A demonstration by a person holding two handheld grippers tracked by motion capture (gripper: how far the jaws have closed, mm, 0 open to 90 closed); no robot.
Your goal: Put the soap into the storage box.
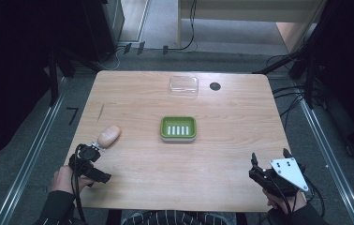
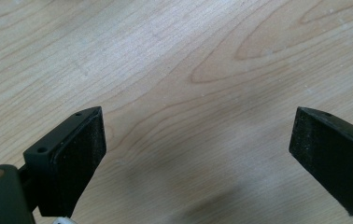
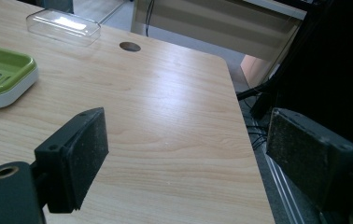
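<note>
A green soap dish (image 1: 178, 128) sits mid-table (image 1: 231, 154); a clear lid (image 1: 183, 86) lies beyond it.

Soap bar (image 1: 108, 136): oblong, rounded ends, pale peach-tan, smooth and unwrapped. Lying flat on the wooden table (image 1: 133, 98) near its front-left part, long axis slanted from near-left to far-right. Well apart from the green soap dish (image 1: 178, 128) at the table's middle. Near end just beside the left gripper (image 1: 92, 149); contact not discernible.
</note>
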